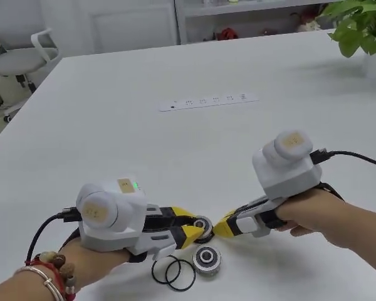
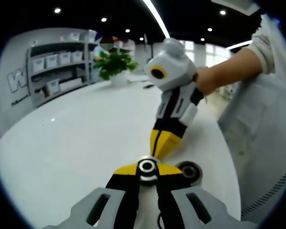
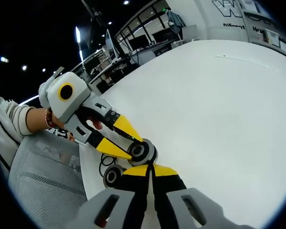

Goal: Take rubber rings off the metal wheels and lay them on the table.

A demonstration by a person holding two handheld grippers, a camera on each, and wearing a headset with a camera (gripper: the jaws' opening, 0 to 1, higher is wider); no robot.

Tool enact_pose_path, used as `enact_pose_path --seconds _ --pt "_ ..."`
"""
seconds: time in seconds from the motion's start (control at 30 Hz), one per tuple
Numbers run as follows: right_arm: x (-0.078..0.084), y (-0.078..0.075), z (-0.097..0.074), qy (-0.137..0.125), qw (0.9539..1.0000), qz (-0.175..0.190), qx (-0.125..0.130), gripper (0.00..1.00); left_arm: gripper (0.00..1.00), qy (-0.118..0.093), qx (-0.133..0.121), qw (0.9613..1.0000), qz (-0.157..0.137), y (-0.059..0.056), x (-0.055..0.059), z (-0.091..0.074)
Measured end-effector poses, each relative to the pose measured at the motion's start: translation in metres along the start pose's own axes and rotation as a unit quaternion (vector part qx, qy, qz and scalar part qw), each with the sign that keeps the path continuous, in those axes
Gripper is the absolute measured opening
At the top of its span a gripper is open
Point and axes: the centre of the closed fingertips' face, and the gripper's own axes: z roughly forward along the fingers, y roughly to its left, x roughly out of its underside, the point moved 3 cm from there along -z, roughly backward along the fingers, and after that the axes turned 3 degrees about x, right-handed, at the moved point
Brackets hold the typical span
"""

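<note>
Now the left tool (image 1: 196, 227) clamps a metal wheel (image 1: 204, 224), the right tool (image 1: 221, 229), pinched narrow, touching its rim.

Black rubber rings (image 1: 173, 273), silver wheels (image 1: 207, 259), white table (image 1: 175, 144)

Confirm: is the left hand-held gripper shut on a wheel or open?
Shut on a metal wheel: in the left gripper view the yellow tips of the left hand-held gripper clamp it from both sides.

Office, long white table (image 1: 144, 157), swivel chair (image 1: 12, 59), shelves (image 2: 52, 67), potted plant (image 1: 360, 25)
</note>
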Motion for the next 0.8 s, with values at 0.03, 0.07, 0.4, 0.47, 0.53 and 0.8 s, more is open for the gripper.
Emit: enact_pose_path --seconds 0.03,0.07,0.4,0.47,0.53,0.8 --pt "-0.0002 -0.0005 0.0 0.001 0.9998 0.019 0.0 0.0 0.14 0.0 0.0 1.0 0.0 0.0002 0.0003 -0.0001" --pt "-0.0002 -0.0004 -0.0001 0.0 0.9997 0.023 0.0 0.0 0.14 0.0 0.0 1.0 0.001 0.0003 0.0004 -0.0001" --pt "0.0002 -0.0004 -0.0021 -0.008 0.9969 0.077 -0.01 0.0 0.14 0.003 0.003 1.0 0.007 0.0019 0.0032 -0.0016" --pt "-0.001 -0.0007 -0.0028 -0.014 0.9952 0.096 -0.016 0.0 0.14 0.004 0.004 0.9999 0.01 0.0013 0.0031 -0.0019" --pt "-0.0014 -0.0008 -0.0039 -0.019 0.9932 0.112 -0.023 0.0 0.14 0.003 0.005 0.9999 0.011 0.0012 0.003 -0.0019" --pt "-0.004 -0.0009 -0.0055 -0.037 0.9847 0.164 -0.045 0.0 0.14 0.003 0.006 0.9999 0.015 0.0005 0.0025 -0.0023"
